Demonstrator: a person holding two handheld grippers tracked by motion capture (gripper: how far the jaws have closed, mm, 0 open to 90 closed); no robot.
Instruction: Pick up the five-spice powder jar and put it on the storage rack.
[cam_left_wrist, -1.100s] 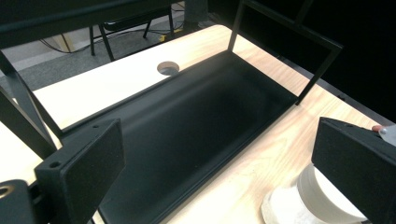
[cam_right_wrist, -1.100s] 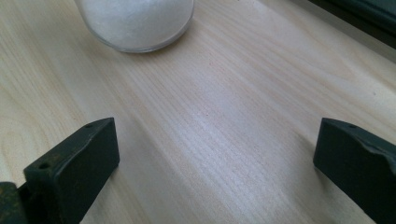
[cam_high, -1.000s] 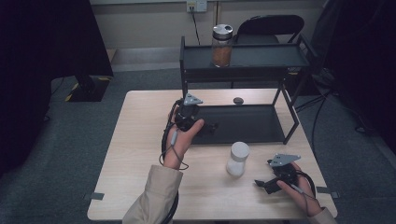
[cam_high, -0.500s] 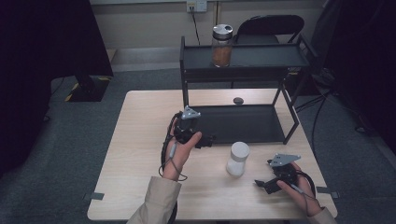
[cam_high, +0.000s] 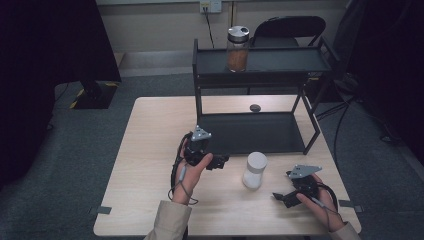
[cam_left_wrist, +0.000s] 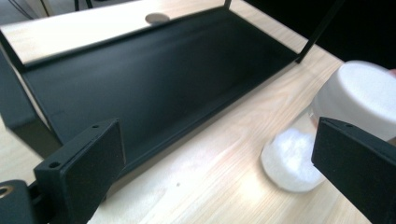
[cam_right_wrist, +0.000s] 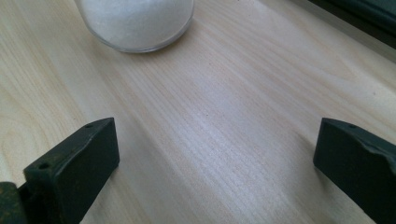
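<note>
A white-lidded jar (cam_high: 254, 170) of white powder stands on the wooden table (cam_high: 150, 150), in front of a black two-tier rack (cam_high: 250, 132). My left gripper (cam_high: 221, 161) hovers just left of the jar, open and empty, pointing toward it. In the left gripper view the jar (cam_left_wrist: 359, 93) sits at the far right, beside the right fingertip (cam_left_wrist: 355, 163). My right gripper (cam_high: 281, 197) rests low, right of the jar, open, holding nothing. In the right gripper view the jar's base (cam_right_wrist: 135, 18) lies ahead to the upper left of the gripper (cam_right_wrist: 215, 158).
A glass jar with brown contents and a silver lid (cam_high: 237, 49) stands on the rack's upper shelf. A small dark round object (cam_high: 255, 107) lies on the table behind the lower tray (cam_left_wrist: 154, 79). A folding chair (cam_high: 290, 25) stands beyond the rack.
My left gripper has come back from the rack's front left post toward the person and turned toward the white jar. The right gripper and the jar have stayed put.
</note>
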